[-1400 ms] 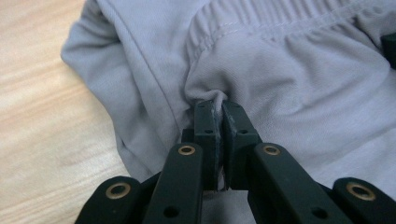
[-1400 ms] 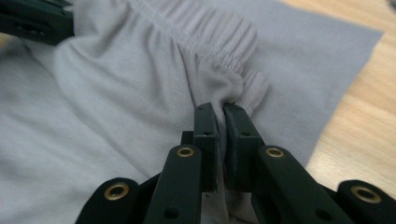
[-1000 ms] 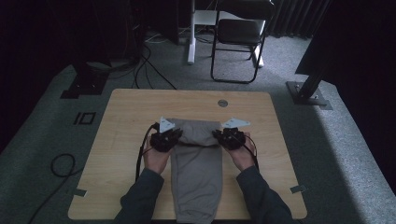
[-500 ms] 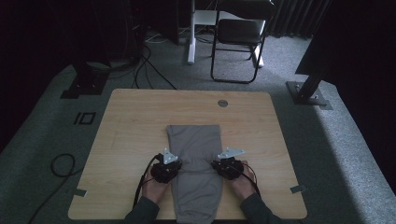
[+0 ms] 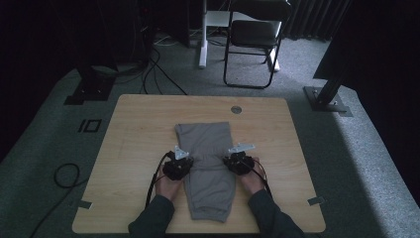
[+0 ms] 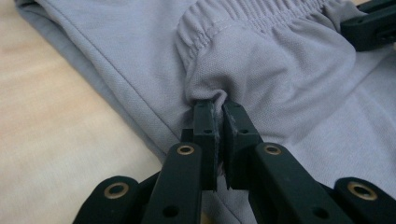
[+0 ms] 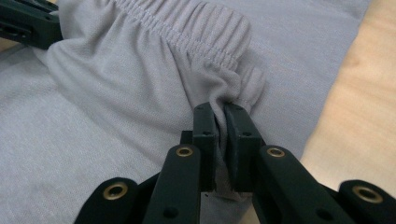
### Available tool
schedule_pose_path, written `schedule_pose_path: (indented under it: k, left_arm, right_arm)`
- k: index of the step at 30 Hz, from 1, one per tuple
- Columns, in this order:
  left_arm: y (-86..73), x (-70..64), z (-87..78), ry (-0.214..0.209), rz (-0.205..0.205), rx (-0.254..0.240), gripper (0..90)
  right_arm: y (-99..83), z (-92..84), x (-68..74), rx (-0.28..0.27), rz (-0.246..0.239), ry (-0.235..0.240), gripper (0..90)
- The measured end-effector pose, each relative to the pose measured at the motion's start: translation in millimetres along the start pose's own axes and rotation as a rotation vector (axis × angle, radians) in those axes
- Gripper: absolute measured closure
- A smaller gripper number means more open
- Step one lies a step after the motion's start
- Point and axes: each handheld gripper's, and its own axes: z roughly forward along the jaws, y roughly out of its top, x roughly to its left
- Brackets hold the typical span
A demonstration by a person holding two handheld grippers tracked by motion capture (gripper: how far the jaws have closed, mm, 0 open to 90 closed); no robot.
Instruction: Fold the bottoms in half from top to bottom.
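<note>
On the wooden surface (image 5: pixel 129 148) in front of us lie the grey shorts (image 5: pixel 210 183), folded in half along their length, with the elastic waistband (image 6: pixel 252 18) brought over toward the near end so that it sits across the middle of the garment. We hold one corner of that waistband in each tool. Our left gripper (image 6: pixel 218 109) has its jaws pinched tight on a small tuck of fabric at the waistband's left end, with only cloth between them. Our right gripper (image 7: pixel 220 112) is clamped the same way on the right end, just inside the edge of the shorts beside bare wood. From above, both grippers sit low over the garment, the left gripper (image 5: pixel 178 166) and the right gripper (image 5: pixel 238 161) at either side of the fold line.

We judge that we are in the middle of folding the shorts crosswise, laying the waistband half down onto the leg half. Next, we need to set the waistband flat and square with the hems, then release both grips together without dragging the top layer askew.
</note>
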Motion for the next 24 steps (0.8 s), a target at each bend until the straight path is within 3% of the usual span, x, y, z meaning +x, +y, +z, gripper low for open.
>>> schedule_pose_path:
  k: [4, 8, 14, 18, 19, 21, 22, 24]
  left_arm:
    - [18.2, 14.1, 17.4, 0.024, -0.018, 0.0, 85.7]
    - [32.2, 24.9, 30.7, 0.044, -0.068, 0.0, 85.6]
    - [43.8, 27.2, 29.4, 0.043, -0.072, 0.016, 86.1]
    - [53.7, 23.0, 0.1, 0.007, -0.049, -0.045, 86.6]
    - [56.5, 20.5, -9.9, 0.0, -0.038, -0.068, 86.8]
    - [61.5, 14.5, -31.1, -0.017, -0.02, -0.11, 86.8]
    - [62.3, 8.2, -51.2, -0.038, -0.02, -0.16, 86.8]
    - [60.7, 5.0, -59.8, -0.047, -0.018, -0.171, 86.8]
  right_arm:
    - [15.9, 15.2, -14.3, -0.001, 0.001, -0.022, 83.6]
    - [29.9, 28.4, -27.6, -0.002, 0.013, -0.028, 83.6]
    - [37.4, 32.6, -37.7, -0.015, 0.045, -0.01, 84.1]
    - [43.0, 11.0, -35.9, -0.058, 0.051, 0.005, 85.1]
    - [47.1, -6.7, -33.2, -0.091, 0.043, 0.015, 85.2]
    - [49.0, -17.1, -32.3, -0.115, 0.047, 0.025, 85.3]
    - [51.4, -37.8, -28.9, -0.158, 0.054, 0.039, 85.2]
    - [51.6, -47.1, -25.3, -0.173, 0.046, 0.044, 85.2]
